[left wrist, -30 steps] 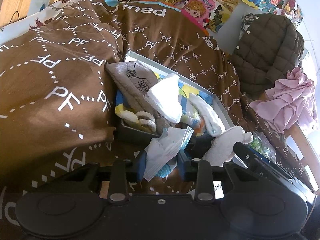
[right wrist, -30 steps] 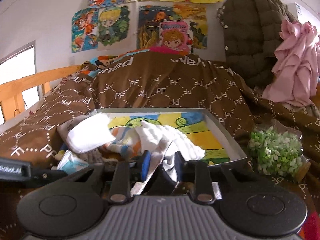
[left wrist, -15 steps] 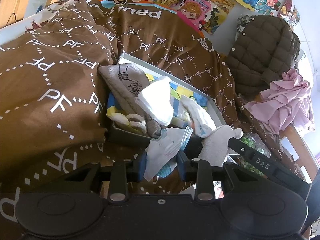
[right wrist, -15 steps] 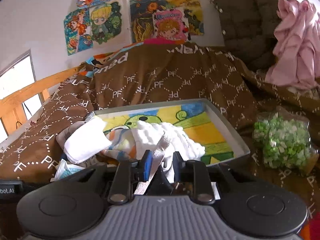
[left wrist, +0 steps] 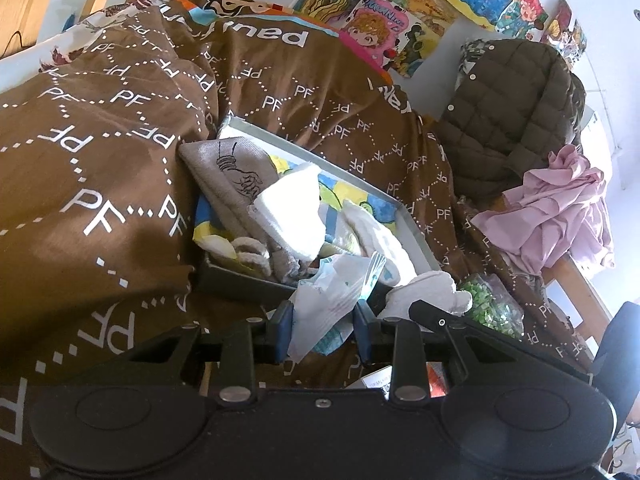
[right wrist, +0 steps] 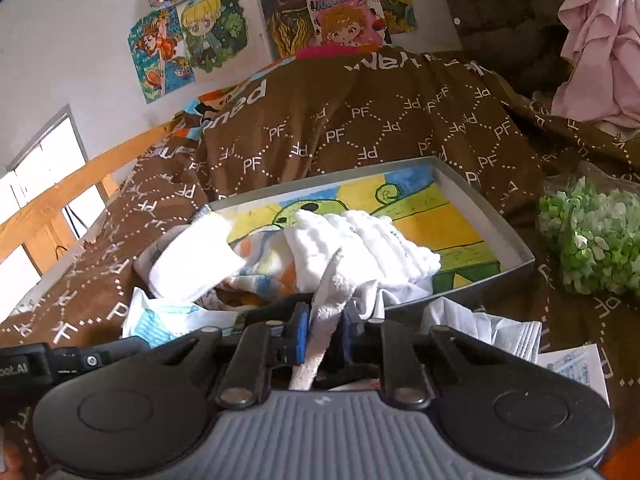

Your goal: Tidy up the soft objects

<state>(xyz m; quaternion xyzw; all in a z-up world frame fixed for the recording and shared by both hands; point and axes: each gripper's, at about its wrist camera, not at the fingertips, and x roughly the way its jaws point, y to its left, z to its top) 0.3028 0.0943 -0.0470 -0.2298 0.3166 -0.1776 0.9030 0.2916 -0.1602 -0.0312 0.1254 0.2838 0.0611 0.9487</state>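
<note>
Left wrist view: the left gripper (left wrist: 323, 330) is seen closed on a white cloth with light-blue print (left wrist: 334, 300), which is pinched between the blue pads (left wrist: 285, 330) at the near edge of a grey tray (left wrist: 408, 224). The tray is set on a brown bedspread printed "PF" (left wrist: 92, 168) and is heaped at its near-left end with soft items: a grey sock with a black drawing (left wrist: 230, 174), a folded white cloth (left wrist: 290, 216) lying over it, and a white ribbed sock (left wrist: 380, 236) to the right. A fluffy white towel piece (left wrist: 426, 292) is seen just right of the gripper. Farther right, a bag of green pieces (left wrist: 490, 312), a pink garment (left wrist: 556, 212) and a quilted olive jacket (left wrist: 508, 108) are visible, with drawings (left wrist: 384, 28) pinned on the far wall.

Right wrist view: the right gripper (right wrist: 323, 334) is shown clamped on the fluffy white towel piece (right wrist: 326, 312), a strip of which is gripped narrowly between the pads (right wrist: 301, 334), just short of the tray's (right wrist: 516, 250) near rim. Beyond it, the white ribbed sock (right wrist: 360, 244) and the folded white cloth (right wrist: 196, 258) are piled in the tray's near-left part, while the painted floor (right wrist: 432, 216) is left bare at the far right. The printed cloth (right wrist: 168, 318) is seen at near left, beside a black bar of the other tool. The bag of green pieces (right wrist: 592, 248) lies on the bedspread (right wrist: 360, 132) to the right of the tray.
</note>
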